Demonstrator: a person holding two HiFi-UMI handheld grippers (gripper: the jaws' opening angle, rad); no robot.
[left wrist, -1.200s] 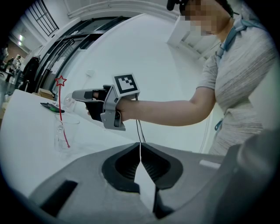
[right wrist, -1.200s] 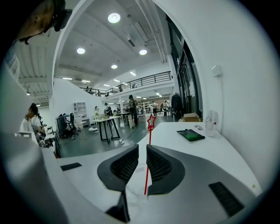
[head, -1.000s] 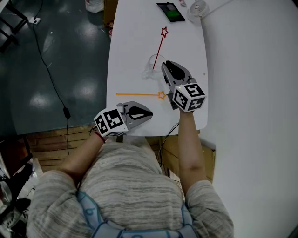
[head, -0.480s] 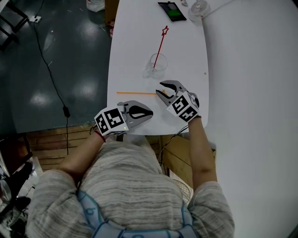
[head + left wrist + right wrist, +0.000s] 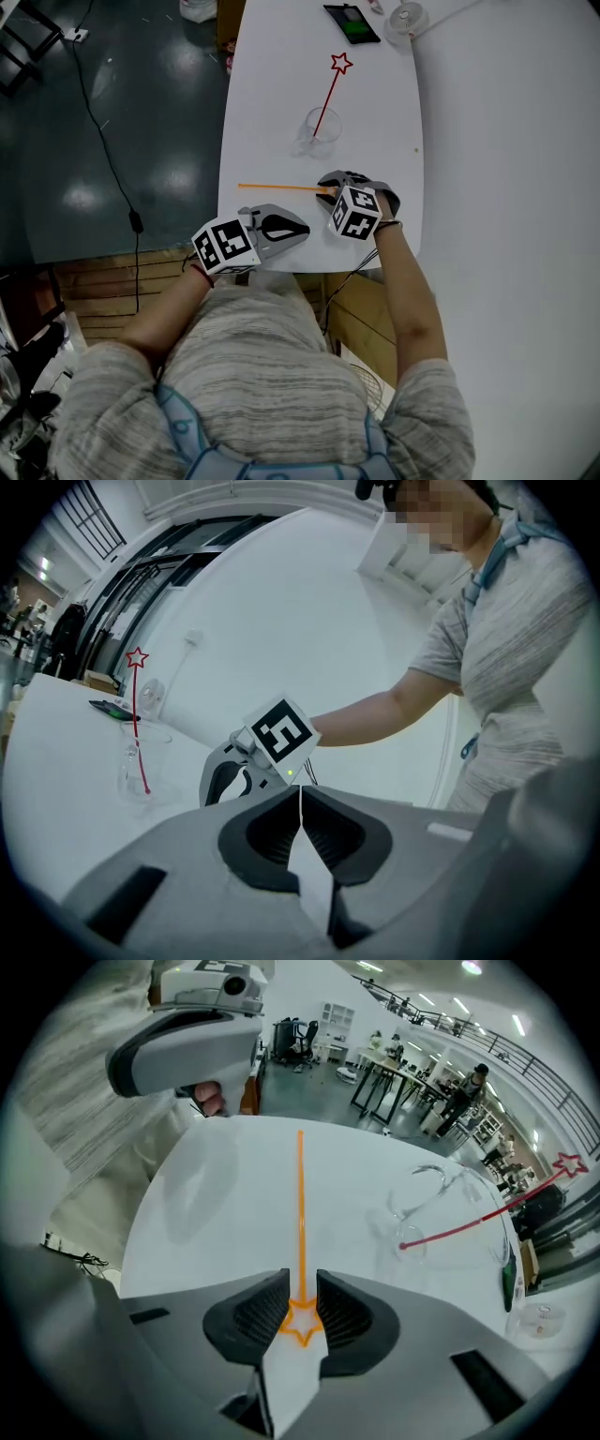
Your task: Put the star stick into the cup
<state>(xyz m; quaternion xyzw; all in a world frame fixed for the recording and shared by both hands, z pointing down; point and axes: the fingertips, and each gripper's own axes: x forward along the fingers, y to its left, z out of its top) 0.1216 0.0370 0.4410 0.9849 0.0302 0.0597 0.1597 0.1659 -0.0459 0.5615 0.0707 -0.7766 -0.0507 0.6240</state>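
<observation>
An orange star stick (image 5: 281, 187) lies flat on the white table (image 5: 272, 112), its star (image 5: 302, 1321) at the right end. My right gripper (image 5: 328, 189) points down over that end. Its jaws have just been closing and stand open at either side of the star (image 5: 302, 1283), the pads close to its points. A clear glass cup (image 5: 319, 129) stands beyond, with a red star stick (image 5: 330, 89) leaning in it. My left gripper (image 5: 302, 228) rests shut and empty near the table's front edge (image 5: 300, 794).
A phone with a green screen (image 5: 352, 23) and a small white round object (image 5: 405, 19) sit at the table's far end. The dark floor with a cable (image 5: 103, 150) lies beyond the table's left edge.
My right gripper has come away from the cup, dropped toward me onto the orange stick's star end and turned to point down. Its jaws opened. My left gripper has stayed put.
</observation>
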